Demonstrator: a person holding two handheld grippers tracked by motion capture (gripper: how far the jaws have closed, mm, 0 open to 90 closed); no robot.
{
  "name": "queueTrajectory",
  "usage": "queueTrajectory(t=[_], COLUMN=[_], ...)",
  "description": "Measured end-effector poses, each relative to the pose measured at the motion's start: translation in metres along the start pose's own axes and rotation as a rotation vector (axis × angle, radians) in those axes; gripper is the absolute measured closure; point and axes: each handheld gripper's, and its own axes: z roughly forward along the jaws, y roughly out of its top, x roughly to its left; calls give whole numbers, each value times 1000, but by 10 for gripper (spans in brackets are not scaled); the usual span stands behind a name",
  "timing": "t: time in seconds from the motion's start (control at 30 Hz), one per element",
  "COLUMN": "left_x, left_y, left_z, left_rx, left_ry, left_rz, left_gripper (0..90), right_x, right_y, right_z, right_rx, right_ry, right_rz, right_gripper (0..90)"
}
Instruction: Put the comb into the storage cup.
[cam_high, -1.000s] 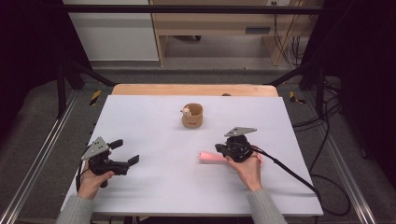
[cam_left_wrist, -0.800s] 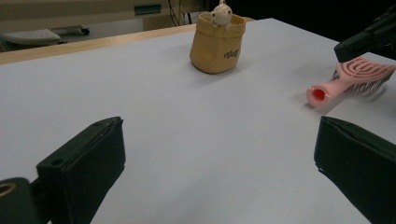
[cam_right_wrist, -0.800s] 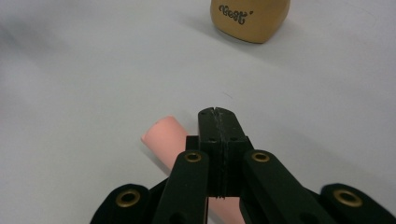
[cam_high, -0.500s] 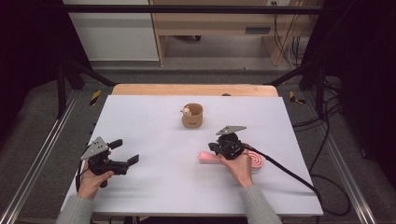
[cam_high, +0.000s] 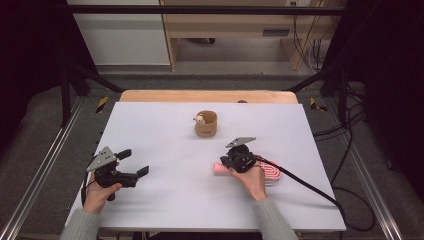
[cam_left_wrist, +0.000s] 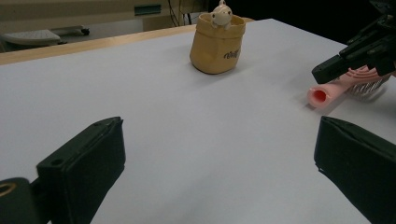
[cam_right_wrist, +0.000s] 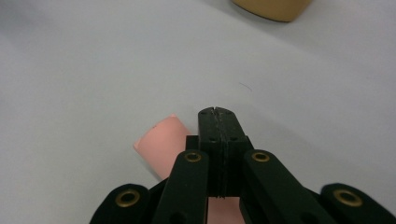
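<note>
Right tool (cam_high: 231, 161), jaws shut empty, has sunk forward over the pink brush (cam_high: 220, 168) handle, apparently pressing; left tool (cam_high: 134, 165) wide, idle.

Lab: metal frame (cam_high: 210, 9) around white table (cam_high: 165, 150), floor cables (cam_high: 350, 150).

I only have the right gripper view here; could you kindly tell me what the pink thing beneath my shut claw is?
Observer: A pink brush: tube-like handle, open at its end, with a ribbed head back beside the right hand.
Operator: Thank you. How is the other claw?
Observer: The left claw is wide open, empty, low over the table's near left part.
Operator: And the tan thing at my top edge?
Observer: A tan pot with a small figure peeking out.
</note>
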Motion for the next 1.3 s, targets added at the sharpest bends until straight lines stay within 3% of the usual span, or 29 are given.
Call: queueTrajectory(t=[0.63, 1.3], left_x=[0, -1], left_y=[0, 1], left_z=[-1, -1], left_rx=[-1, -2], left_ry=[1, 1], left_rz=[2, 3], left_gripper=[19, 19], right_x=[7, 17], right_y=[-5, -12], right_z=[-1, -11], right_rx=[40, 73], right_ry=[23, 53], right_rz=[-14, -60], right_gripper=[900, 900])
